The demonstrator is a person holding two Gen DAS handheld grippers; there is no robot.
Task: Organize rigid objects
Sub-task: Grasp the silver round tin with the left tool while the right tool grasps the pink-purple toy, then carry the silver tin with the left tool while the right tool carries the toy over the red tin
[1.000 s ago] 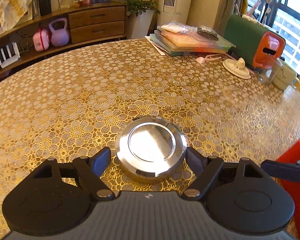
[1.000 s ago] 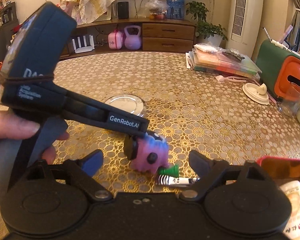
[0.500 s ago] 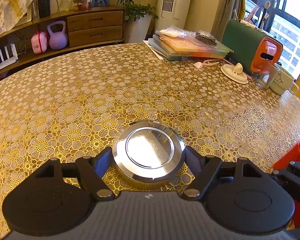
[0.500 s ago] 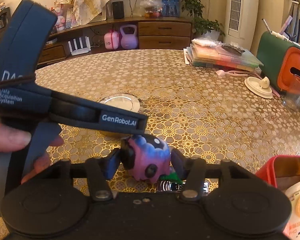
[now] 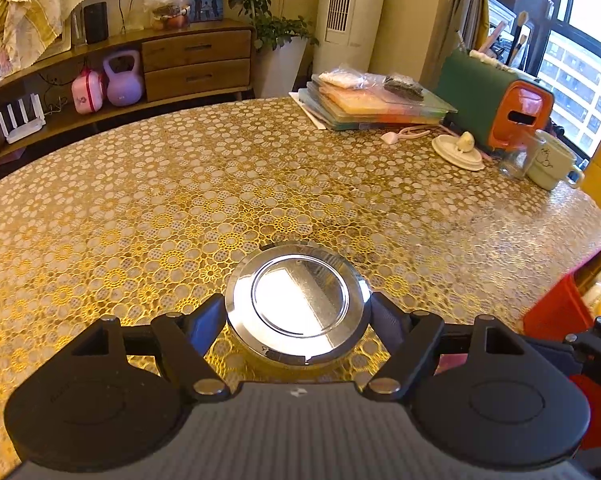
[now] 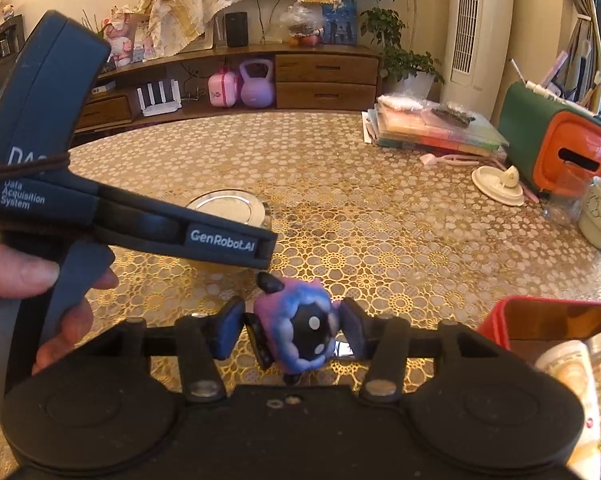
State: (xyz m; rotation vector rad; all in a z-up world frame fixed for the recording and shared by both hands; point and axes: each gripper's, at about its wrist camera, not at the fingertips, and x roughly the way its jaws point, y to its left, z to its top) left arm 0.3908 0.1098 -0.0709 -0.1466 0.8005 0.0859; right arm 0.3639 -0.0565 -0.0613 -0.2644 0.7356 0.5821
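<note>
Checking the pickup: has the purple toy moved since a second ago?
Yes. The purple toy has lifted off the gold table, now pinched in the closing right gripper.

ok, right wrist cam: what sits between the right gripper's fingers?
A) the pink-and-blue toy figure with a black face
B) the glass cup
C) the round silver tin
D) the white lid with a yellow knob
A: the pink-and-blue toy figure sits between the right gripper's fingers, which are closing on it; the round silver tin is in the left gripper.
</note>
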